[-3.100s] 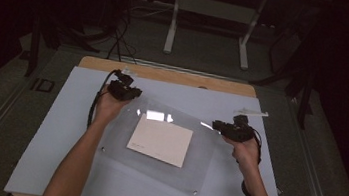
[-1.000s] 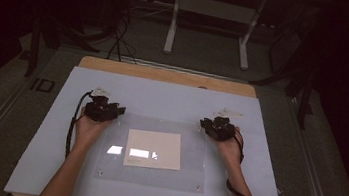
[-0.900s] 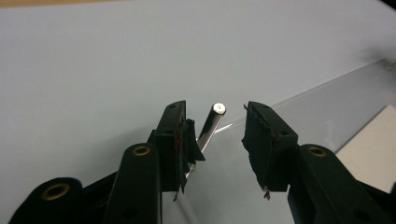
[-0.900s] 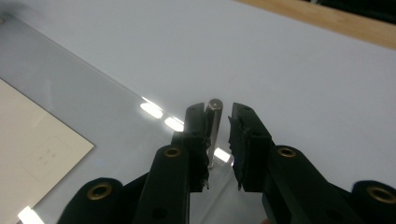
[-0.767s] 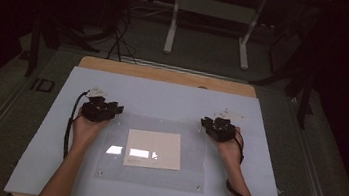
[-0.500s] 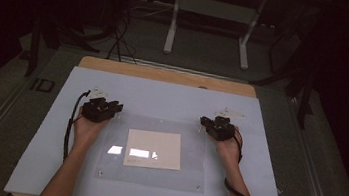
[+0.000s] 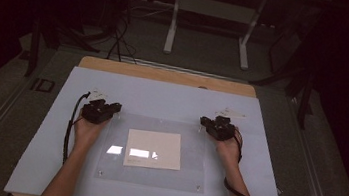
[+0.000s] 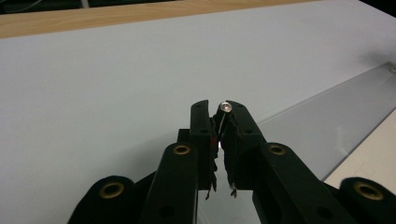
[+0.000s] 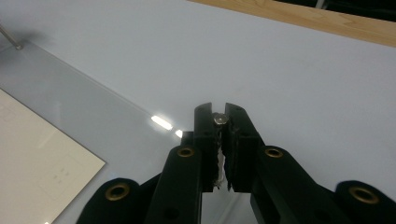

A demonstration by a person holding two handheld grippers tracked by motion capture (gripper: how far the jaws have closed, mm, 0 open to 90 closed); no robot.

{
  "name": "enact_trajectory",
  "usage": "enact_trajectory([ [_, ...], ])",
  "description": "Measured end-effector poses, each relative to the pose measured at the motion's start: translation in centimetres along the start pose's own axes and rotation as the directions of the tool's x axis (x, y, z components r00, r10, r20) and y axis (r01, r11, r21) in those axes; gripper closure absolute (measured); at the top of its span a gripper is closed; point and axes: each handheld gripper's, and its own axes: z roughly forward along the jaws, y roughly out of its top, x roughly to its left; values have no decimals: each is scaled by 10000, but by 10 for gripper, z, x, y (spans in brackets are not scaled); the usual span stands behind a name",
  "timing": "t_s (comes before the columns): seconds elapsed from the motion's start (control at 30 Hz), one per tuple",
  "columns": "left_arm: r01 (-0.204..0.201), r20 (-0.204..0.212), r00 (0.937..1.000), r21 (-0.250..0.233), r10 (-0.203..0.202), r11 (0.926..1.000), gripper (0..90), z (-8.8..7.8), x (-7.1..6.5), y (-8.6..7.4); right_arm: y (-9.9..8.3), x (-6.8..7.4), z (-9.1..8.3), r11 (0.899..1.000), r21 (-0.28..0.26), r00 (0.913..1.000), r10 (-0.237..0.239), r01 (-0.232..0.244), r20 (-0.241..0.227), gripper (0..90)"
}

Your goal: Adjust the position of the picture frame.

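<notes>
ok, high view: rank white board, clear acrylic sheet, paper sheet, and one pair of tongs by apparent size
Largest to smallest:
1. white board
2. clear acrylic sheet
3. paper sheet
4. left tongs and right tongs, which look alike in size

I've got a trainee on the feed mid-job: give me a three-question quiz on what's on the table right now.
1. True or false: the paper sheet lies under the clear panel.
2. What does the left gripper have between its jaws?
A. a corner screw of the panel
B. the edge of the paper sheet
C. a cable
3. Fill in: the right gripper sits at the panel's far ____ corner as the high view shows it.

Key
1. True: the panel covers the sheet and reflects light over it.
2. A: a small metal screw shows at the jaw tips, at the panel's corner.
3. right.
</notes>
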Motion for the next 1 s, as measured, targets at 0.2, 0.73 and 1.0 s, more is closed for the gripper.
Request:
enact_trajectory([
  [0.2, 207, 110, 9997, -102, -206, 9997, 817, -1, 1, -1, -1, -1, 0, 9999, -31, 9999, 117, -117, -79, 845],
  [0.73, -47, 91, 9999, -277, 49, 9996, 823, -2, 0, -1, -1, -2, 0, 9996, -18, 9994, 292, -293, -167, 842],
  [1.0, -186, 65, 9998, -286, 188, 9994, 837, -2, 1, -1, 0, -4, 0, 9979, 88, 9975, 651, -648, -292, 838],
])
